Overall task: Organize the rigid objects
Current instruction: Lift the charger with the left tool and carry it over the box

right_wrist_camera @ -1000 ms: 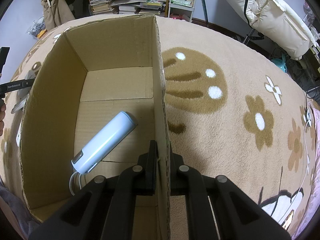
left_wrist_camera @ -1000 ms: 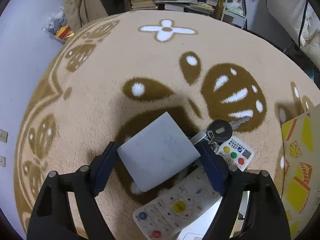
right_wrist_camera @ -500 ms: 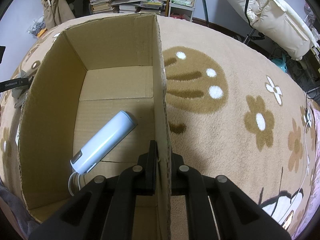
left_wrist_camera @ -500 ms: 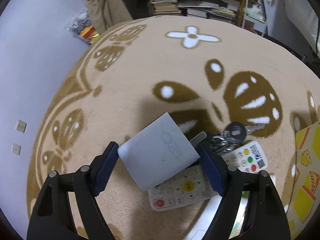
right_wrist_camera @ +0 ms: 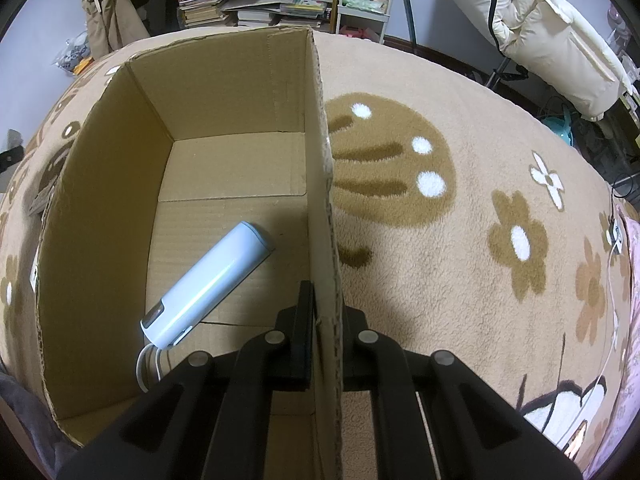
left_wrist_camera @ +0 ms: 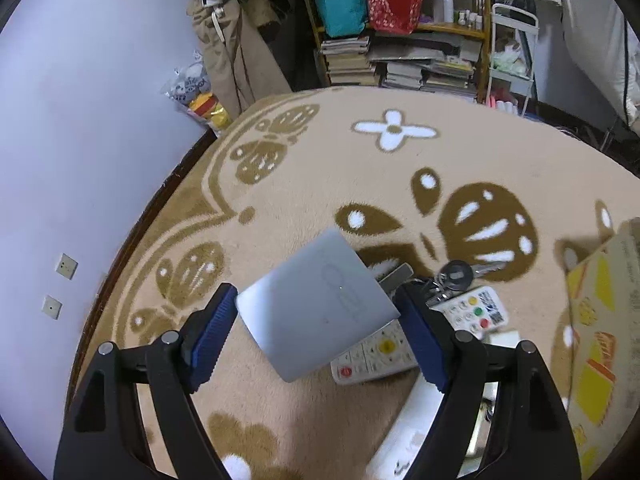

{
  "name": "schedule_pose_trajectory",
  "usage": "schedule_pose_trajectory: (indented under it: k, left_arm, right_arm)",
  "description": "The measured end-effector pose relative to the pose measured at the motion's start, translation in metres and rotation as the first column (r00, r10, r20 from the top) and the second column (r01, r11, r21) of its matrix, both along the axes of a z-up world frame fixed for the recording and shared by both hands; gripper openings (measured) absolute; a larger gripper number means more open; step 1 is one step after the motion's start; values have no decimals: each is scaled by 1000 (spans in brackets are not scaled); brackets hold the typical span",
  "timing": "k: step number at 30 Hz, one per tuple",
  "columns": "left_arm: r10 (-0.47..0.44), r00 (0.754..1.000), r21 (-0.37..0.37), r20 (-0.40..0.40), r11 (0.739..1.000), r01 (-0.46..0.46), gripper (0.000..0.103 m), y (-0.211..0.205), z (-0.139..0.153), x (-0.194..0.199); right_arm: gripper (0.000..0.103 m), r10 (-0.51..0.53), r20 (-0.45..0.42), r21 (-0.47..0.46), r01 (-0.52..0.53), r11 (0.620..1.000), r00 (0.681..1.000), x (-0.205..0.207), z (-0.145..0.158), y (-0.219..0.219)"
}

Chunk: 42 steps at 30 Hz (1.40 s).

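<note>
Left gripper [left_wrist_camera: 316, 320] clamped on flat grey card [left_wrist_camera: 316, 308], blue pads [left_wrist_camera: 210, 330] pressing its two side edges; card held tilted, clear of beige patterned rug [left_wrist_camera: 500, 160]. Beneath, on rug: white remote [left_wrist_camera: 380, 350], key bunch [left_wrist_camera: 456, 276], small white remote [left_wrist_camera: 478, 310], close together. Right gripper [right_wrist_camera: 325, 332] closed on right wall of open cardboard box [right_wrist_camera: 96, 208]. Pale blue cylinder [right_wrist_camera: 208, 282] lying diagonally on box floor, white cord at near end.
</note>
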<state>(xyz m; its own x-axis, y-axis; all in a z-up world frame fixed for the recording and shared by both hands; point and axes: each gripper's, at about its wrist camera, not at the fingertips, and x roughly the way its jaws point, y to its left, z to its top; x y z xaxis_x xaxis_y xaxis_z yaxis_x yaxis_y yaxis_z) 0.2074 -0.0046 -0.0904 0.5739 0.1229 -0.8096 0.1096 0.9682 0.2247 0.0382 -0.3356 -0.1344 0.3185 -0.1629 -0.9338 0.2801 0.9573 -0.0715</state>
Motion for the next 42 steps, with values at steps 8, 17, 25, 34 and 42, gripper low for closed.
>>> schedule_pose_trajectory:
  k: [8,17,25,34,42]
  left_arm:
    - [-38,995,-9,94,999,39,80,-6,46,-30]
    - [-129,979,-33,158,990,136,80,-38,78,-57]
    - [-181,964,-68,192,978,197,80,-73,99,-71]
    - [-275,943,-68,187,954,291,80,-111,106,-91]
    - [-396,909,-79,132,909,408,80,-155,84,-115]
  right_arm:
    - [8,4,-3,-12,-4,1000,1000,0,1,1]
    - [8,6,-5,-18,-6,1000,1000,0,2,1]
    - [9,5,-5,-17,-5,1000,1000,0,2,1]
    - [8,3,-4,-10,-3,1000,1000,1,1,0]
    - [8,2,-4,-7,-2,1000,1000,1,1,0]
